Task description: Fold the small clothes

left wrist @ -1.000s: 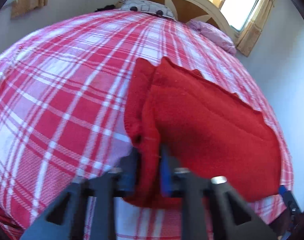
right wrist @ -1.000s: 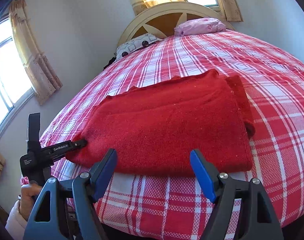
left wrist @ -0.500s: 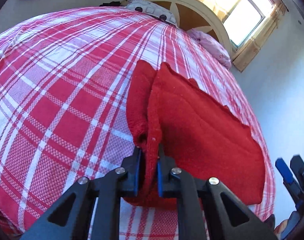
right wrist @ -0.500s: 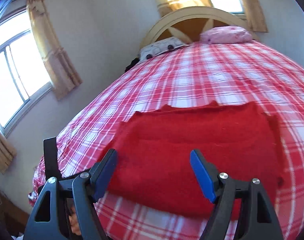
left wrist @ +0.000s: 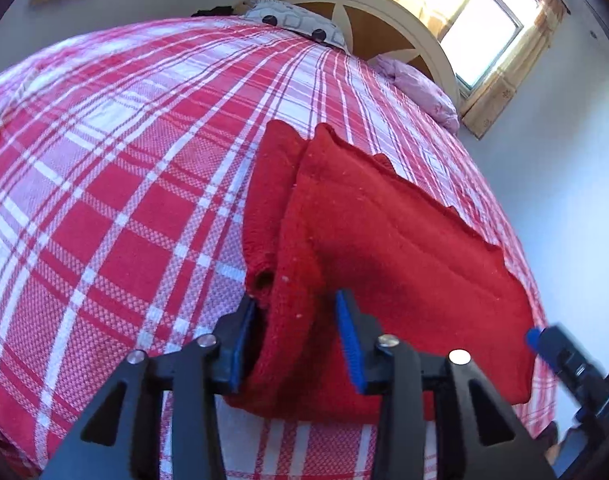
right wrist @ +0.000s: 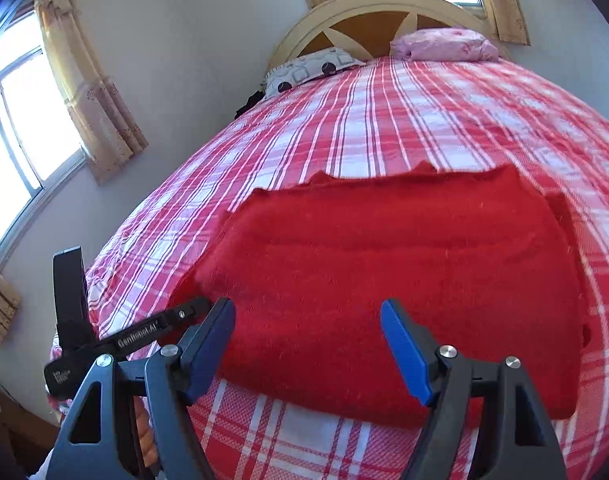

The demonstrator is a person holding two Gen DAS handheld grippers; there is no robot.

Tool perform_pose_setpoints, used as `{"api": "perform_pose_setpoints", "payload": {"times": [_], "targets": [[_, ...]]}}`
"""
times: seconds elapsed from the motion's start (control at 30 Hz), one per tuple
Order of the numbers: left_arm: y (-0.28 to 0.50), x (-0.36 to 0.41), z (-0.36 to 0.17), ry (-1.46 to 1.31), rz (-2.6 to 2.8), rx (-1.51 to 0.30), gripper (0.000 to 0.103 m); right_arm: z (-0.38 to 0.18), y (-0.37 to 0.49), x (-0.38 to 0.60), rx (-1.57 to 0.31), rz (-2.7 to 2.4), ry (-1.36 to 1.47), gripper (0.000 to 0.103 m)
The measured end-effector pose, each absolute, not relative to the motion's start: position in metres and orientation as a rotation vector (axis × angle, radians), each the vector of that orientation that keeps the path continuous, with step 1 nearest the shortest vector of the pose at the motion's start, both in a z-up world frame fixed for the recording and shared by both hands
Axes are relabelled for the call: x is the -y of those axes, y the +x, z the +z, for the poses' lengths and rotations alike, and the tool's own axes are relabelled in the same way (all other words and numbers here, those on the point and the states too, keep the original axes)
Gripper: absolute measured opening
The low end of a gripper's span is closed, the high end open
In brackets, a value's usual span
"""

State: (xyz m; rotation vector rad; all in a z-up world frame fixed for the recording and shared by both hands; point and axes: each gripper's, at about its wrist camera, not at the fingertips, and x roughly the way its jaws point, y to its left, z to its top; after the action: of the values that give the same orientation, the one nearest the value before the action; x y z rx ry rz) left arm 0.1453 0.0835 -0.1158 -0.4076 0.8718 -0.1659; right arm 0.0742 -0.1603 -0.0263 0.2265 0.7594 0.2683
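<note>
A folded red knit garment [left wrist: 384,256] lies on the red-and-white plaid bedspread [left wrist: 104,184] near the bed's foot edge. My left gripper [left wrist: 296,340] is open, its blue-padded jaws standing apart on either side of the garment's near left corner fold. The garment also shows in the right wrist view [right wrist: 384,280], flat and rectangular. My right gripper [right wrist: 308,348] is open and empty, just in front of the garment's near edge. The left gripper's black body [right wrist: 144,336] shows at the garment's left corner in the right wrist view.
A cream wooden headboard [right wrist: 384,12] stands at the far end with a patterned pillow [right wrist: 308,70] and a pink pillow [right wrist: 444,44]. Curtained windows [right wrist: 12,140] are on the left wall and behind the headboard. The bed's edge is just below the grippers.
My left gripper was shut on the garment's corner fold and has now opened, letting go. My right gripper stayed open and moved closer over the garment's near edge.
</note>
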Motion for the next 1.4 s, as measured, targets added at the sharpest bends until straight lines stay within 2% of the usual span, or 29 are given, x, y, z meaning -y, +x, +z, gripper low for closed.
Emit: {"api": "perform_pose_setpoints", "payload": {"times": [0.03,0.17,0.37,0.57,0.87,1.07,1.1,1.23,1.27,1.33,1.4], "targets": [[0.146,-0.084,-0.116,-0.403,-0.161,-0.874,0.028,-0.023,0.077,0.158,-0.755,0.274,0.221,0.076],[0.149,-0.094,-0.119,-0.458,-0.171,-0.887,0.020,-0.010,0.091,0.141,-0.739,0.310,0.190,0.076],[0.146,-0.093,-0.117,-0.461,-0.186,-0.880,0.015,-0.007,0.128,0.110,-0.782,0.374,0.170,0.076],[0.132,-0.088,-0.104,-0.436,-0.192,-0.803,0.013,-0.019,0.173,0.081,-0.846,0.403,0.149,0.076],[0.129,-0.093,-0.113,-0.509,-0.207,-0.776,0.013,-0.059,0.246,0.020,-1.050,0.463,0.092,0.076],[0.131,-0.093,-0.118,-0.522,-0.203,-0.784,0.013,-0.085,0.259,-0.046,-1.098,0.434,-0.210,0.076],[0.131,-0.092,-0.118,-0.513,-0.203,-0.780,0.013,-0.089,0.259,-0.053,-1.102,0.419,-0.255,0.082],[0.134,-0.093,-0.121,-0.525,-0.208,-0.791,0.013,-0.100,0.253,-0.061,-1.058,0.369,-0.349,0.084],[0.134,-0.093,-0.122,-0.528,-0.209,-0.794,0.014,-0.100,0.253,-0.058,-1.055,0.370,-0.336,0.083],[0.134,-0.093,-0.123,-0.527,-0.207,-0.799,0.014,-0.096,0.253,-0.052,-1.050,0.357,-0.331,0.070],[0.133,-0.091,-0.121,-0.522,-0.208,-0.797,0.014,-0.091,0.256,-0.041,-1.056,0.346,-0.293,0.042]]}}
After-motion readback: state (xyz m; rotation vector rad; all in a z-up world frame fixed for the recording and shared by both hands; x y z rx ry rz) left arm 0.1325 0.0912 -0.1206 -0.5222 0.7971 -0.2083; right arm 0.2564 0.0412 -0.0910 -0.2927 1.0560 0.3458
